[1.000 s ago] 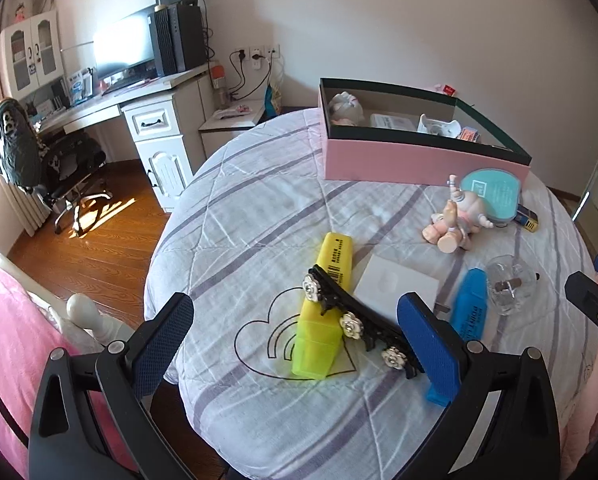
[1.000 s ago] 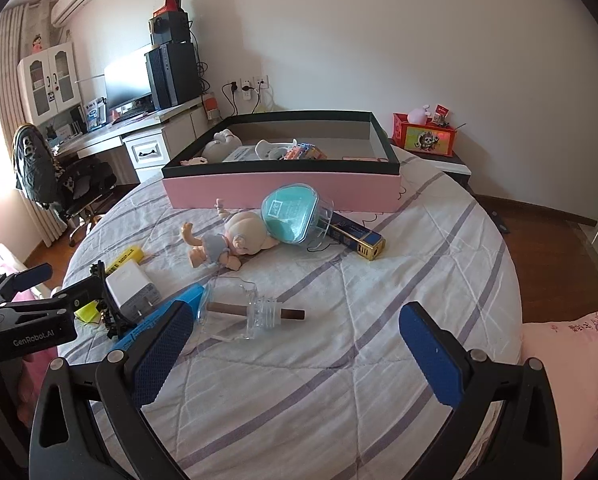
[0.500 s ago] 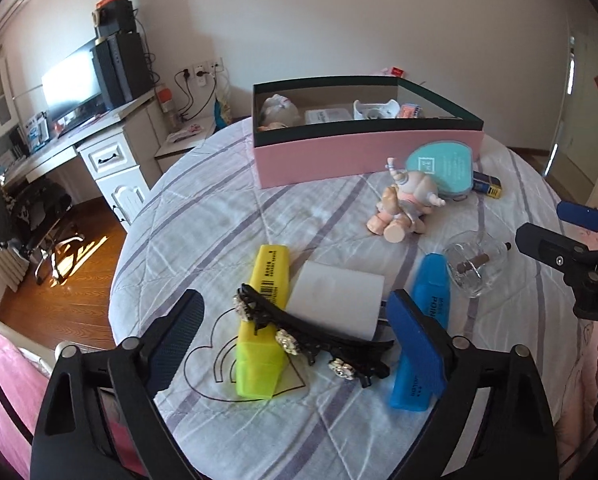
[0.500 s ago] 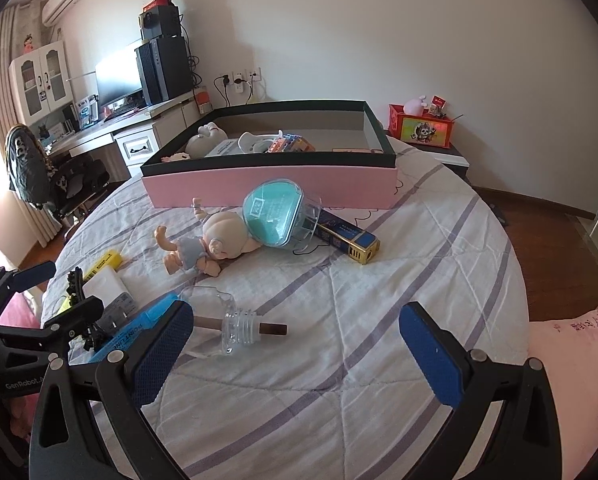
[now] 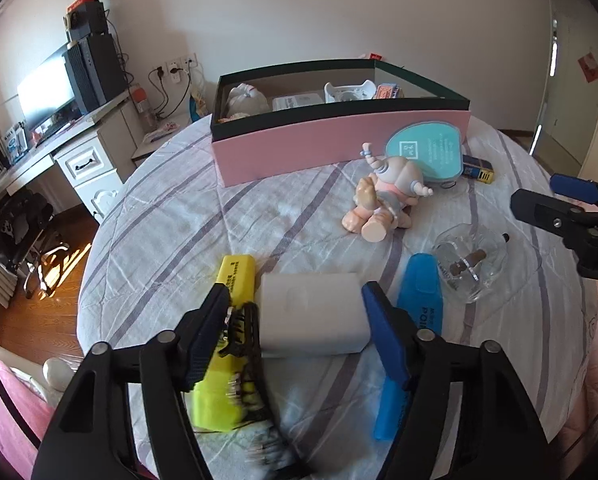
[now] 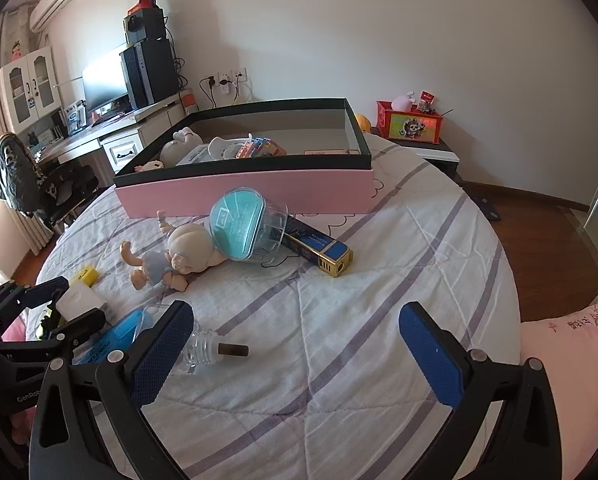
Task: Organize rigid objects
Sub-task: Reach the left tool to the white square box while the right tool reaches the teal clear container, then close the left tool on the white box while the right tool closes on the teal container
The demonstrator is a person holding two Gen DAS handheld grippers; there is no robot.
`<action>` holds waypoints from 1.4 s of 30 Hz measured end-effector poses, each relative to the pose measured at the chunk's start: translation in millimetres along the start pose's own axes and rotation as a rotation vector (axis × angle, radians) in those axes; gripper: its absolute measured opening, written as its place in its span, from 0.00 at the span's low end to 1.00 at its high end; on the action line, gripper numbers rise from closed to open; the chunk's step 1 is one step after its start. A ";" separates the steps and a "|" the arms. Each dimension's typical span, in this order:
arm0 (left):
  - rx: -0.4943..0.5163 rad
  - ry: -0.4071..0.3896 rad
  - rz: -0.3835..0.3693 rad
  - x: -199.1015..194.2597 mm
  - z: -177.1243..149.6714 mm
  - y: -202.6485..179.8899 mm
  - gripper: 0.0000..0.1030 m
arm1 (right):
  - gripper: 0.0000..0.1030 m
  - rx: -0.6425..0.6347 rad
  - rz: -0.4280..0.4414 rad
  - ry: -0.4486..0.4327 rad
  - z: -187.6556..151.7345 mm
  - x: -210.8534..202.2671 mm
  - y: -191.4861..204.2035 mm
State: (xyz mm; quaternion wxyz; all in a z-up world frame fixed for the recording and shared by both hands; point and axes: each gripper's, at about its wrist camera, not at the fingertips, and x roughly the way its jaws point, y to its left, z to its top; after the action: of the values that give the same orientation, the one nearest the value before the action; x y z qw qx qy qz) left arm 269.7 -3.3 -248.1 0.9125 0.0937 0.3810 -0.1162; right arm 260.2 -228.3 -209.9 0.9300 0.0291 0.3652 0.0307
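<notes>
While the left tool point(image 5: 295, 320) is lowered over the white block point(image 5: 313, 318), its jaws have just been closing; the block is seen between the blue pads, yet contact is not shown, so a small gap is read on either side. The right tool point(image 6: 295, 344) is held spread wide above bare quilt, with nothing between its pads.

The pink box point(image 5: 339, 146) with the dark rim is stood at the far side of the round bed point(image 5: 171, 216). Inside it, a pale rounded figure point(image 6: 181, 146) is lodged at the left end, a white plastic piece point(image 6: 227, 146) is laid beside it, and some small colourful packets point(image 6: 259, 148) are tucked just beyond; the right part of the box floor is left bare apart from a flat card at the near wall. What lies against the near wall is hidden by the pink side.

Outside the box, the doll point(image 6: 171, 258) is laid on its side, touching the teal-lidded clear case point(image 6: 245, 228), and the blue-and-gold box point(image 6: 319, 246) is partly covered by that case. The clear bottle point(image 5: 469, 266) with a brown stopper is laid near the blue highlighter point(image 5: 411, 332). The yellow highlighter point(image 5: 231, 320) is crossed by a black hair clip point(image 5: 247, 344), badly blurred and partly masked by the left finger. The lower end of the blue highlighter is cut off behind the right finger.
</notes>
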 end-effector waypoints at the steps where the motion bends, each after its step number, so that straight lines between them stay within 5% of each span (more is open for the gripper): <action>1: -0.003 0.002 0.005 1.5 2.2 -0.4 0.65 | 1.00 0.000 -0.004 0.001 1.7 2.4 -0.6; 8: -0.058 -0.008 -0.001 11.3 21.4 7.6 0.65 | 1.00 -0.027 -0.015 0.002 19.3 22.6 0.6; 9: -0.064 -0.015 0.003 11.6 24.6 9.0 0.58 | 1.00 -0.030 -0.013 0.004 22.7 26.7 0.9; 11: -0.092 -0.022 -0.055 11.3 31.1 12.7 0.23 | 1.00 -0.020 -0.004 0.006 29.4 34.7 -0.8; 16: -0.097 -0.003 -0.045 23.5 36.9 16.8 0.23 | 1.00 0.003 0.075 0.013 46.6 53.3 -0.1; 19: -0.116 -0.013 -0.058 19.6 34.6 23.0 0.27 | 0.95 -0.024 0.113 0.026 51.5 65.6 7.4; 23: -0.130 -0.018 -0.033 13.3 26.4 31.3 0.63 | 0.55 -0.051 0.153 0.049 51.1 75.3 16.6; 26: -0.141 -0.020 -0.039 10.6 21.9 37.0 0.66 | 0.44 -0.085 0.158 0.035 50.2 69.5 24.9; 35: -0.127 -0.011 -0.063 13.7 16.0 33.5 0.75 | 0.40 -0.078 0.209 0.071 51.6 80.4 27.1; 42: -0.113 -0.004 -0.062 10.4 12.0 33.3 0.77 | 0.38 -0.158 0.145 0.044 42.2 64.9 34.7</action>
State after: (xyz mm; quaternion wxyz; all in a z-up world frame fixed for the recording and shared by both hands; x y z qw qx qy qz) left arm 294.3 23.8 -244.5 0.9130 0.0298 0.3878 -0.1229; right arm 335.2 -190.0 -220.3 0.9164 -0.0188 0.3791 0.1271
